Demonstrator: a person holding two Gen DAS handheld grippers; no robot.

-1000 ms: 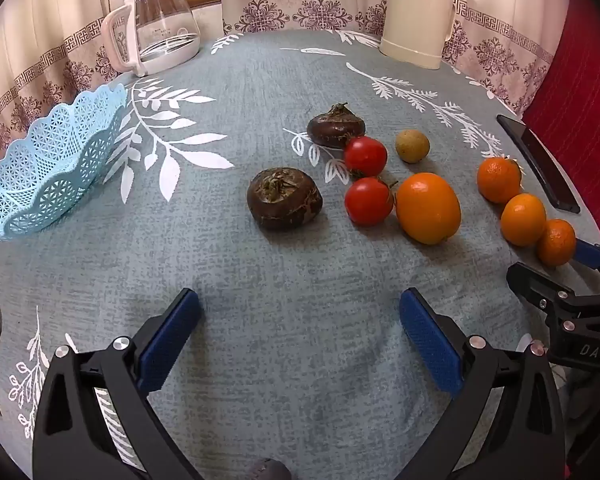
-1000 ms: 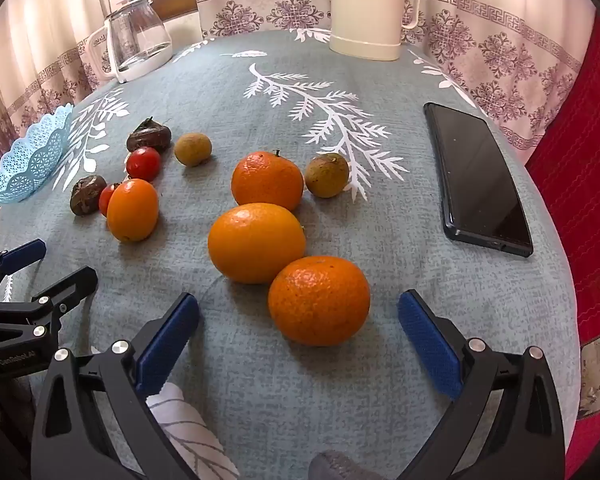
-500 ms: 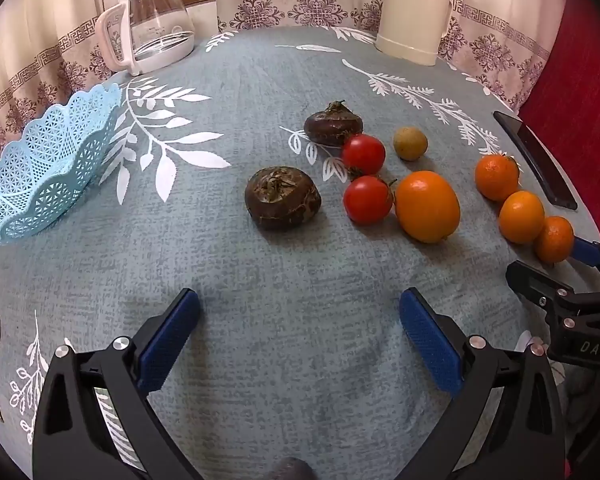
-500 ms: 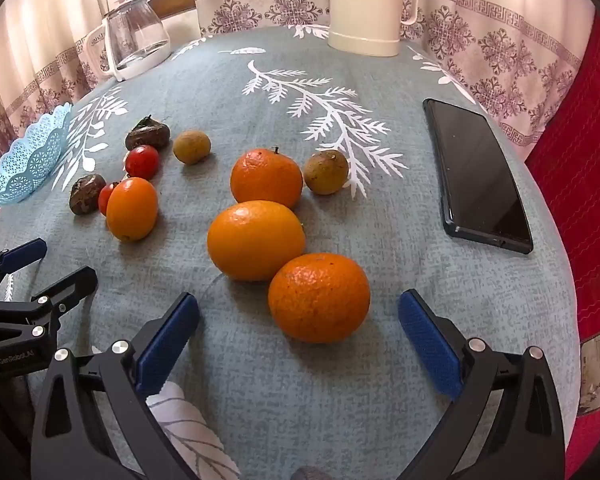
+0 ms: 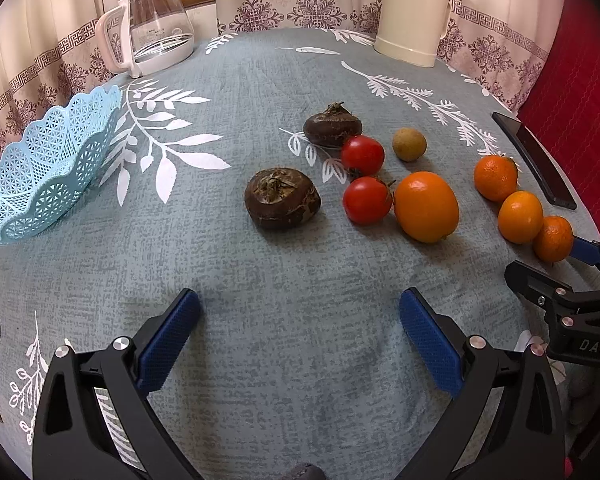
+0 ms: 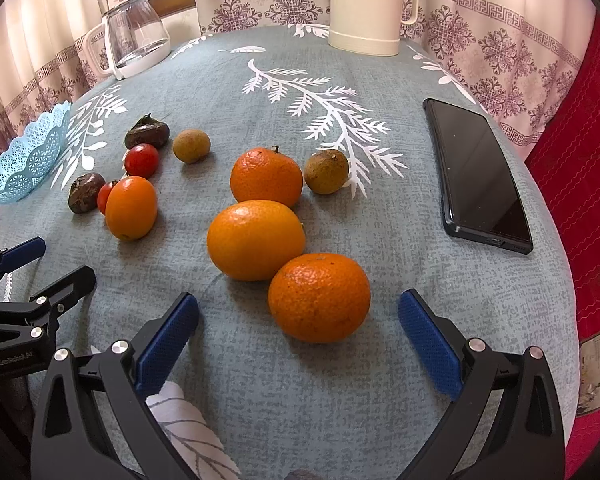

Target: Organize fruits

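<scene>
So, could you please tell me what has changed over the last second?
Very little: the left tool drifted slightly, so the blue basket shows more fully. Nothing was gripped or released. Both tools stay open and empty, the right tool behind the nearest orange; fruit unmoved.

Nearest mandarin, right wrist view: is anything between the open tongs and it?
Nothing visible. The right tongs are open, and the nearest mandarin lies just ahead between the fingers, with only bare tablecloth before it. An orange touches its far left side, which could crowd the left finger.
</scene>
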